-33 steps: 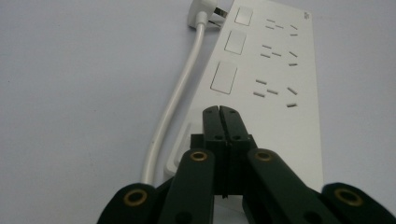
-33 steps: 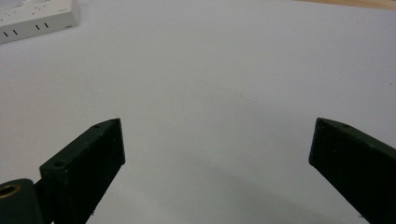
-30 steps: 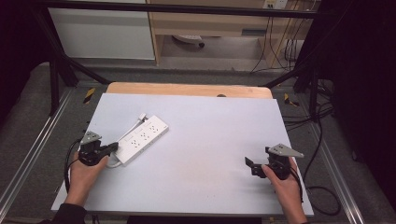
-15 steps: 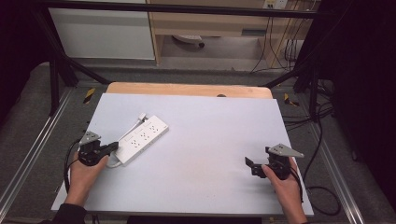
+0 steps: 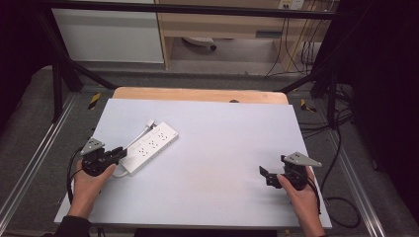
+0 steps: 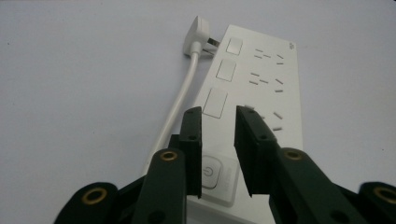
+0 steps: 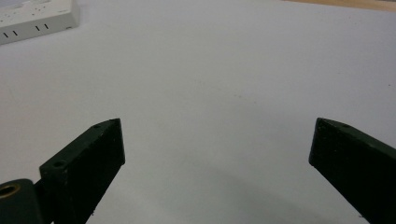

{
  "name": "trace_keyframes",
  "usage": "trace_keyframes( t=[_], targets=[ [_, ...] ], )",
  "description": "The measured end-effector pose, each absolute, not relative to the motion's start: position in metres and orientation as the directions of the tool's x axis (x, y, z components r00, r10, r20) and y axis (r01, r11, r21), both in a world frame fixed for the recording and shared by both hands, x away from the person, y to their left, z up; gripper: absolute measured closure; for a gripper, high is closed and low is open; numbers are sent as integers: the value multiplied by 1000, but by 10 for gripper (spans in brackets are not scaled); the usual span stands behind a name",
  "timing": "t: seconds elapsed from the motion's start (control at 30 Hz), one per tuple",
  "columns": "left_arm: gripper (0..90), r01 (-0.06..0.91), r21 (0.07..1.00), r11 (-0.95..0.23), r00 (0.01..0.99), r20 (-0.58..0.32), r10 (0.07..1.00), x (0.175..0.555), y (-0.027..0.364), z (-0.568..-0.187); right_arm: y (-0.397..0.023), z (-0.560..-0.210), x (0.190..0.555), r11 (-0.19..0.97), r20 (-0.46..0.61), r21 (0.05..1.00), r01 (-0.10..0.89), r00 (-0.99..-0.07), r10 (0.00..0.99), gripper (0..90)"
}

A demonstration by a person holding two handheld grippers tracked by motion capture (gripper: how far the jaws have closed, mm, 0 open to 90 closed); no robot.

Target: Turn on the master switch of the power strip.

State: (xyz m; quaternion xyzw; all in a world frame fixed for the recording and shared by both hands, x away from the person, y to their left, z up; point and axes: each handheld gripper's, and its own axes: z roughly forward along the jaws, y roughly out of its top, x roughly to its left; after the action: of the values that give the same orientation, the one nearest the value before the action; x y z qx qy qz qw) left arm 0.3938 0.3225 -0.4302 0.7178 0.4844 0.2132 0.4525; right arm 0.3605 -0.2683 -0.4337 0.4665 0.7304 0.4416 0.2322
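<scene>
Now hovering left tool (image 6: 218, 116), part-opened and empty, over power strip (image 6: 254, 93) switch end, next needing pressing down.

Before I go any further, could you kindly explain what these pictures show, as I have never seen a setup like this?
No machine works here: a person sits at a table and holds a hand tool with two black jaws in each hand. The high view looks down from above the person's side. The other two pictures come from small cameras riding on the tools, looking along their jaws.

On the table lies a white power strip with its white cord beside it. The left gripper sits at the strip's near end, over its power button. Its jaws have just been opening; a small gap shows between them, and they clamp nothing. The right gripper rests over bare table, jaws wide open. Nothing is held.
</scene>
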Motion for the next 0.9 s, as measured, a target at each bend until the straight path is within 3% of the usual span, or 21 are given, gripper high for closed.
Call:
trace_keyframes(
  t=[0.33,0.57,0.8,0.9],
  targets=[
    [571,478,873,-96,440,-144,886,393,321,-428,-268,-434,361,173,76,861,478,-457,886,39],
    [417,447,891,-80,453,-149,879,392,318,-426,-269,-434,361,173,75,861,478,-457,886,39],
    [131,479,877,-44,416,-182,891,394,316,-424,-269,-433,360,173,75,861,478,-456,887,39],
    [91,477,878,-35,417,-191,888,394,316,-424,-269,-434,360,174,74,861,478,-457,887,39]
  ],
)
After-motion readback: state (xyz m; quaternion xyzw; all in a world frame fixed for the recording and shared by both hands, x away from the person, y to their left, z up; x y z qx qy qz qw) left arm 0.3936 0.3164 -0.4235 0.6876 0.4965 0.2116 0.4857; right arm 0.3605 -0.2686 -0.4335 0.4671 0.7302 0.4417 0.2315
